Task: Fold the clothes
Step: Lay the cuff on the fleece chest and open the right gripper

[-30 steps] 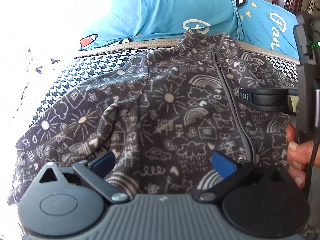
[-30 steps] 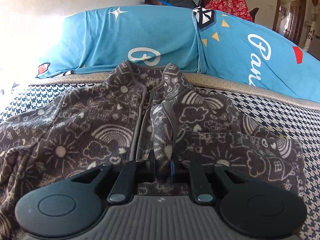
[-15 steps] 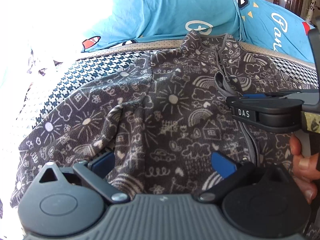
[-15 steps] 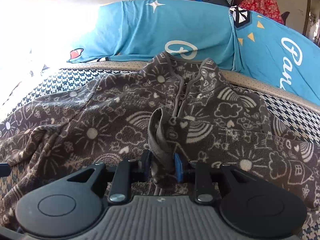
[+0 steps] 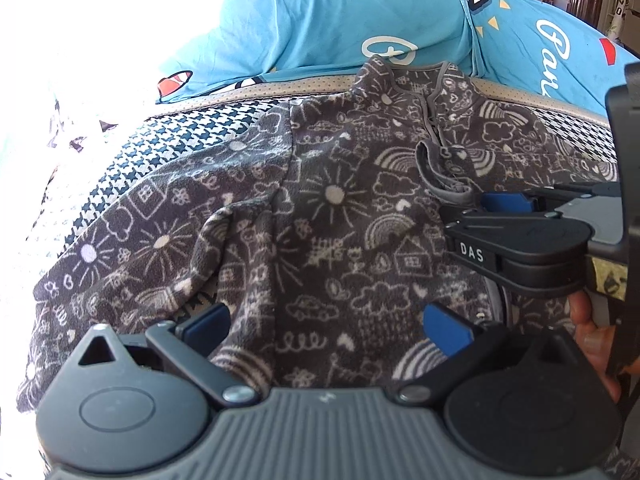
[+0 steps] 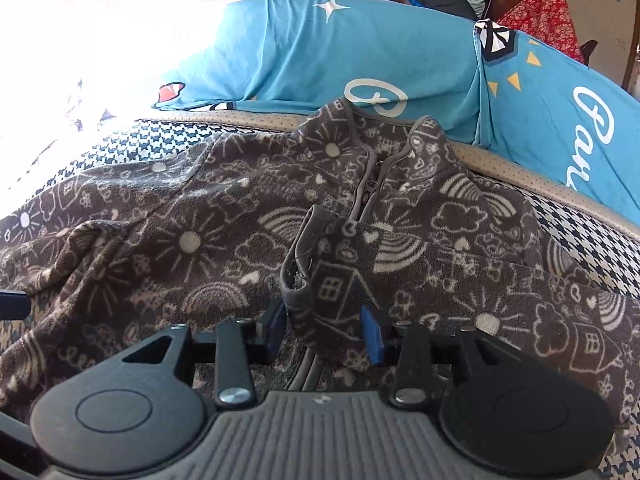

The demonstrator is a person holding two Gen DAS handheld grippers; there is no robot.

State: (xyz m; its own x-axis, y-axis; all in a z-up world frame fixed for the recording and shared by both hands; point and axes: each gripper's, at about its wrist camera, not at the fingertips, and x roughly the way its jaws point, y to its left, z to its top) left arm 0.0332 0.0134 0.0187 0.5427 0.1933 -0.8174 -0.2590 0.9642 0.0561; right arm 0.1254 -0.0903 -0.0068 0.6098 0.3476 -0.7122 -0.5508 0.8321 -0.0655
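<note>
- Black-and-white houndstooth bedcover spreads beneath both grippers, with bright blue printed pillows lying across the far side, beyond the jaws.
- Grey fleece zip jacket with white doodle print lies flat on the cover, front up; its long axis runs from the jaws away toward the pillows, collar at the far end, touching the nearest pillow.
- Left gripper: jaws spread wide, blue pads apart over the jacket's lower body, nothing clamped between them; whether the pads touch the fleece cannot be told.
- Right gripper: jaws partly parted, with the jacket's folded-over right sleeve cuff sitting between the blue pads; the near pad shows a gap, so a firm pinch cannot be confirmed.
- Sleeve runs from the jaws rightward across the jacket's chest, cuff beside the zip.
</note>
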